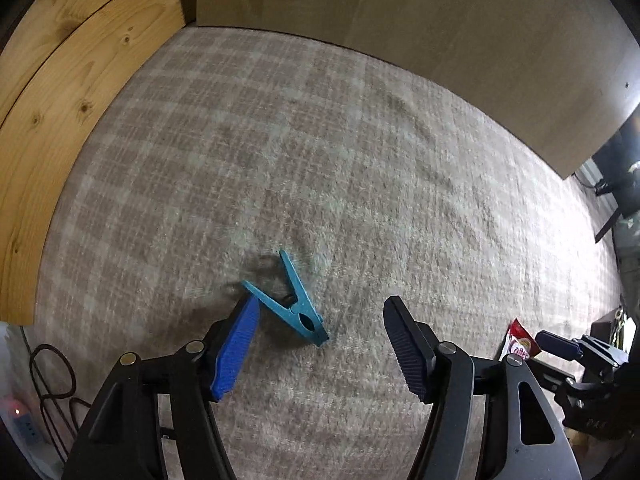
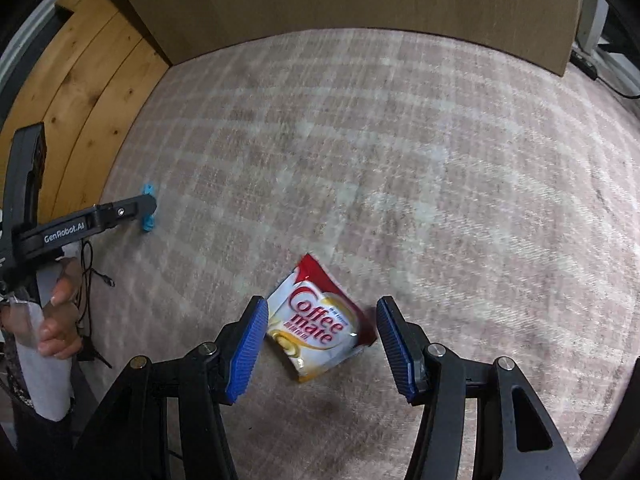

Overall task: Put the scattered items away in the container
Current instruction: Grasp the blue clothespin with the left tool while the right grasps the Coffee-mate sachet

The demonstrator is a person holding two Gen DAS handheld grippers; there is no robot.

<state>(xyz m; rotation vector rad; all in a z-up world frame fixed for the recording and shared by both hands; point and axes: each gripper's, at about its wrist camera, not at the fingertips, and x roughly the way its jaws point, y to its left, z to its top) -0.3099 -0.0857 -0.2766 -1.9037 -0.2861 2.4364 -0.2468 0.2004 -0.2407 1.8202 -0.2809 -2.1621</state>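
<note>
A teal clothespin lies on the checked carpet. My left gripper is open around it, with the left pad almost touching the pin. The pin also shows partly hidden behind the left gripper's finger in the right wrist view. A red and white Coffee mate sachet lies flat on the carpet between the open fingers of my right gripper. The sachet's edge shows in the left wrist view. No container is in view.
Light wooden boards rise along the carpet's left side. A large cardboard panel stands along the back. Dark cables lie at the lower left. A hand holds the left gripper's handle.
</note>
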